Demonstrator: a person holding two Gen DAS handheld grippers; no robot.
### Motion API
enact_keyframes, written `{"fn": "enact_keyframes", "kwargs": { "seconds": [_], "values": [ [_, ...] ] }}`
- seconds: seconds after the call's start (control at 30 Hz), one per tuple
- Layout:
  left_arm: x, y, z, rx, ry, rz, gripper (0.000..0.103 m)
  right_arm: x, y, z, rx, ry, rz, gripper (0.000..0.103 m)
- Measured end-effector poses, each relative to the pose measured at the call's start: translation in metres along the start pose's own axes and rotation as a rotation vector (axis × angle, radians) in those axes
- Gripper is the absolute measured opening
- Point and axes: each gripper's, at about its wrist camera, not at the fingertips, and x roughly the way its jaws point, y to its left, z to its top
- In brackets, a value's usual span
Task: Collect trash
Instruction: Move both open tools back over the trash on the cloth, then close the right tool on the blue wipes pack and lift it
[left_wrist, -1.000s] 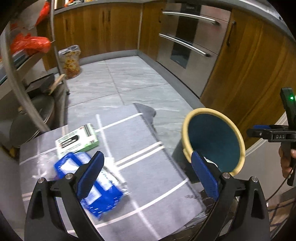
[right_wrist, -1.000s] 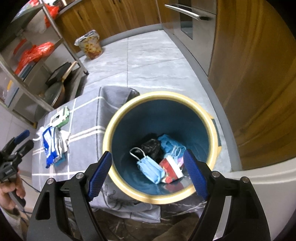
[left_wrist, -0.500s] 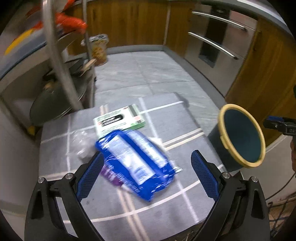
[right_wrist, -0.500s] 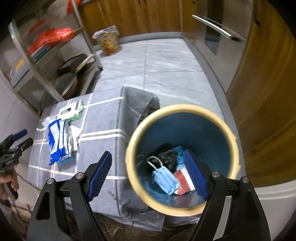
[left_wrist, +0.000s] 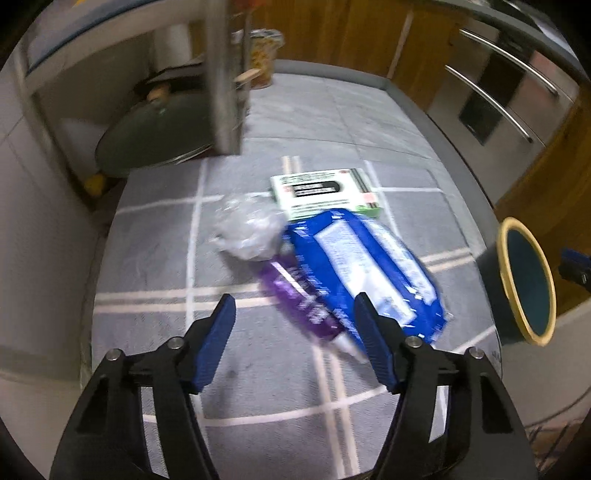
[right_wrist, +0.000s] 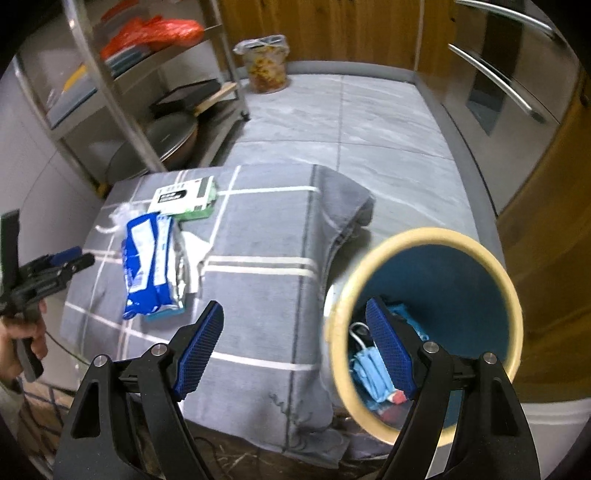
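light: dim, warm indoor | glare: oven front (right_wrist: 517, 74) at 2 o'clock | blur: motion smear in left view | distortion: fisheye bending, black vignette at corners

Left gripper (left_wrist: 293, 325) jaws closing above blue packet (left_wrist: 364, 266).

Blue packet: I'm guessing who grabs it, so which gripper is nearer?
Left. The left gripper hovers beside the blue packet, fingers closing on nothing; the right gripper hangs by the bin.
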Motion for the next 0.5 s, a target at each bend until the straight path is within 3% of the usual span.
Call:
{"fn": "enact_keyframes", "kwargs": {
  "seconds": [0.17,0.5],
  "values": [
    [0.019,0.018,0.002,-0.109,0.034,-0.031,0.056,0.006,0.018,0.002,-0.035,0.010,0.010,0.080],
    [0.046,0.003,0.006,-0.081,0.075,-0.010,0.051,0.021,0.049,0.003,-0.089,0.039,0.032,0.080]
  ]
}}
